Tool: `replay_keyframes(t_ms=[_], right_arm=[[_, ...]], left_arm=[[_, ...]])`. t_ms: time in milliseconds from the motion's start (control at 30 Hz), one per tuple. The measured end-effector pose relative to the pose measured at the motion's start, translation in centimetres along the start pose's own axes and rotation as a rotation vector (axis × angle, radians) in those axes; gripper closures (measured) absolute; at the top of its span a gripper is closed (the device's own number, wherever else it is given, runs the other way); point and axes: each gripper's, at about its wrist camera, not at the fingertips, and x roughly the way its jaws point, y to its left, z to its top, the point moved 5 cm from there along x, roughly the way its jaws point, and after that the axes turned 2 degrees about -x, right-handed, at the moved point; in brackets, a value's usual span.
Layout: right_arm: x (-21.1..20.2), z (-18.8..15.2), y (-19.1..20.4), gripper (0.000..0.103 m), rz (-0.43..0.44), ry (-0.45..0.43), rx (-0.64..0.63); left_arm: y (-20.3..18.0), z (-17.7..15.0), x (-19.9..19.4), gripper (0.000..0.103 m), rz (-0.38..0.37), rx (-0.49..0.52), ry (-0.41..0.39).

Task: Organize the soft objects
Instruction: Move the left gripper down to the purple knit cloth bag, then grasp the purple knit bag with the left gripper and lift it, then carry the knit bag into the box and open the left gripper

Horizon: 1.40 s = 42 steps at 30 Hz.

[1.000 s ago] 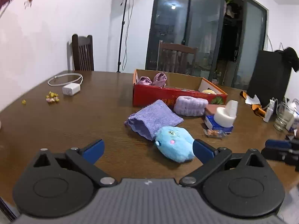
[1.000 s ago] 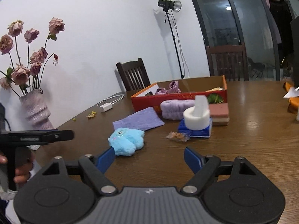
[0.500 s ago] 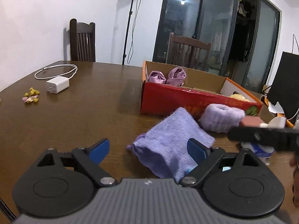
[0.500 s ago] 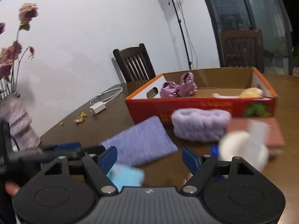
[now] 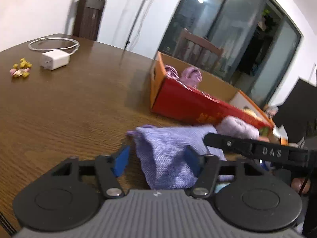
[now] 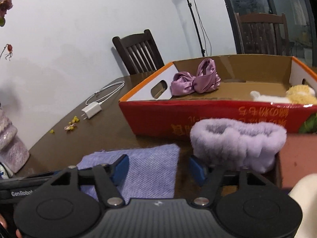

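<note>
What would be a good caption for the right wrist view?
Right gripper reaching over a purple cloth beside a red box.

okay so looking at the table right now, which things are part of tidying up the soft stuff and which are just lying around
Part of the job:
purple cloth
fluffy lilac band
satin bow, in the box
yellow plush, in the box
red box

Just lying about:
white charger and its cable
dried petals
vase
</note>
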Motion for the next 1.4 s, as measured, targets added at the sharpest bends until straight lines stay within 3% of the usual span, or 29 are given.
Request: replay_keyframes(t_ms=[33,100,133,200,300,467,567,733,867,1000,1200,1400], right_arm=[[0.1,-0.1,0.1,0.058,0.011,0.004,-0.007],[0.2,-0.3,0.5,0.090,0.009,0.017,-0.033],[0.3,-0.5,0.6,0.097,0.004,0.024,-0.048],[0.1,-0.6,1.0,0.098,-0.004,0.022,-0.067],[-1.7,-0.3,2.4,0.099,-0.019,-0.028,-0.107],[-8.9,0.5,5.6,0.099,-0.023,-0.177,-0.171],[-13.8,-0.1,6.3,0.099,-0.005,-0.234,-0.170],[-19.5,-4.1,5.2,0.099,-0.006,-0.225,-0.116],[-21.5,-7.7,3.8,0.099,-0.020,-0.181,-0.053],[-23.1,-10.9,2.9,0.099,-0.049,-0.168,-0.028],[-23.7,-12.5,2.0,0.099,-0.047,-0.172,0.004],[-23.6,-10.2,1.3,0.099,-0.014,-0.204,0.014]], left_arm=[[-0.2,-0.1,0.1,0.062,-0.008,0.010,0.011],[-0.8,-0.3,0.3,0.081,-0.027,0.031,0.035],[-0.9,-0.4,0.4,0.082,-0.037,0.027,0.042],[-0.9,-0.4,0.3,0.090,-0.027,0.031,0.038],[-2.4,0.0,-1.6,0.092,-0.007,0.086,-0.016],[-5.9,1.0,-7.8,0.092,-0.054,0.133,-0.118],[-8.0,0.4,-10.9,0.092,-0.111,0.153,-0.136],[-11.5,-3.8,-12.4,0.092,-0.182,0.202,-0.050],[-12.7,-7.1,-11.9,0.092,-0.186,0.219,0.038],[-14.1,-9.0,-12.0,0.092,-0.193,0.242,0.073],[-14.6,-9.3,-11.9,0.092,-0.181,0.262,0.084],[-15.0,-6.3,-11.6,0.092,-0.220,0.229,0.056]])
